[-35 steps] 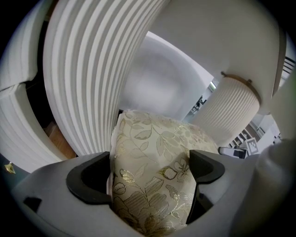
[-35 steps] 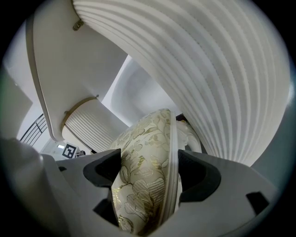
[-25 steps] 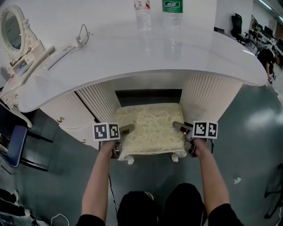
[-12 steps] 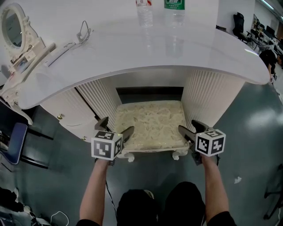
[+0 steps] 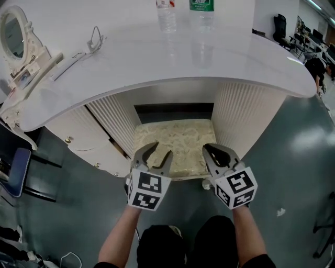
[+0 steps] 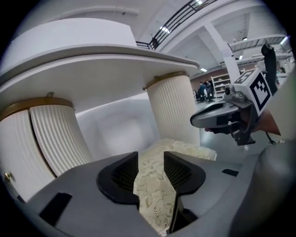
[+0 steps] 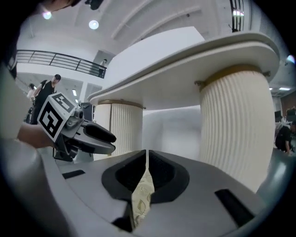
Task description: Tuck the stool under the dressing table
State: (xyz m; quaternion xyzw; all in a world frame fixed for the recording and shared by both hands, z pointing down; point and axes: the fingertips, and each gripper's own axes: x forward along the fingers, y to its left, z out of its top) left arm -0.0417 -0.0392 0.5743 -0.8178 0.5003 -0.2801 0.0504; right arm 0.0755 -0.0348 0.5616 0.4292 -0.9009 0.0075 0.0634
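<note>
The cream-patterned stool (image 5: 180,144) stands in the knee gap of the white dressing table (image 5: 157,57), only its front part showing. Both grippers hover above its front edge, apart from it. My left gripper (image 5: 153,156) has just been closing and still shows a gap, with nothing between the pads. In the left gripper view (image 6: 151,159) the stool cushion (image 6: 180,147) lies beyond that gap. My right gripper (image 5: 215,152) has just closed on nothing, and its pads nearly meet in the right gripper view (image 7: 147,159).
Ribbed white columns (image 5: 246,112) flank the gap, with drawers (image 5: 78,141) on the left. On the tabletop are a mirror (image 5: 14,39) and two bottles (image 5: 167,10). A blue chair (image 5: 13,170) stands far left. A paper scrap (image 5: 281,213) lies on the grey floor.
Both grippers left the stool's front corners, rose and drew back toward me, rolling so their marker cubes face up. Their jaws narrowed, the right fully.
</note>
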